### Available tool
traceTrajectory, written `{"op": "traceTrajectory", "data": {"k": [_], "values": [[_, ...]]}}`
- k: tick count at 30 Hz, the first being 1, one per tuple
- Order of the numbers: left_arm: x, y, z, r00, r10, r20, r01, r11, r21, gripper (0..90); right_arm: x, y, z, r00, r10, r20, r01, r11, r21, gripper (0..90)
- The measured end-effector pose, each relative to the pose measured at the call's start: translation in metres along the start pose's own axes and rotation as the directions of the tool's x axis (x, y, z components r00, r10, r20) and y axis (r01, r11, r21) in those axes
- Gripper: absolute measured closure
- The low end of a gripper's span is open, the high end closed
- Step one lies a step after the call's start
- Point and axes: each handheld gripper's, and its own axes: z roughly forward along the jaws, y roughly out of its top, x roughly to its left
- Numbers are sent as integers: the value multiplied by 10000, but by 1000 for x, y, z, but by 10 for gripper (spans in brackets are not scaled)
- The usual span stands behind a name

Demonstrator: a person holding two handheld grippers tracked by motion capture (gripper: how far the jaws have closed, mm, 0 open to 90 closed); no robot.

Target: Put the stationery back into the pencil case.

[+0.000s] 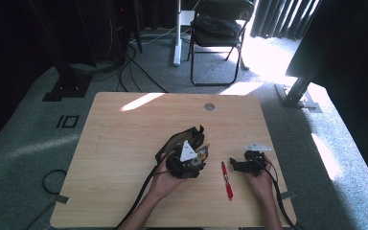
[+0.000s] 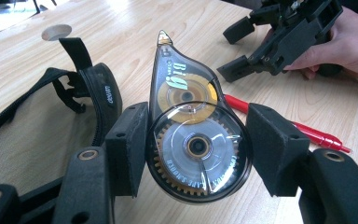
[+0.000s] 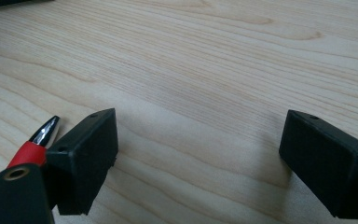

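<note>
Two black pads of the left gripper (image 2: 198, 149) are pressed against the round body of a correction tape dispenser (image 2: 193, 135), one on each side, so the jaws are clamped on it. The dispenser is seen to be a teardrop-shaped case of smoky clear plastic, wide and round near the gripper and narrowing to a small tip that points away across the table (image 2: 135, 28). Through the case two reels can be made out: a larger pale one with a toothed gold rim nearest the pads, and a smaller yellow one beyond it. Pale green lettering is printed above the yellow reel. In the high view the dispenser (image 1: 202, 154) is held near the middle of the table (image 1: 124, 143), at the front of the left gripper (image 1: 191, 158).

Just beside it, on the left gripper view's left, a black mesh pouch (image 2: 42, 121) is laid open on the wood. A red pen (image 2: 307, 133) is lying behind the dispenser, between the two grippers in the high view (image 1: 227, 180).

The right gripper (image 3: 198, 154) is held low over bare wood with its jaws set wide apart and nothing between them.
</note>
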Motion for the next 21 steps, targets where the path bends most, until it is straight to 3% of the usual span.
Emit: {"op": "traceTrajectory", "data": {"k": [21], "values": [[7, 1, -7, 9997, -65, -219, 61, 9998, -177, 418, 0, 0, 0, 10000, -2, 0, 2, 10000, 0, 113]]}}
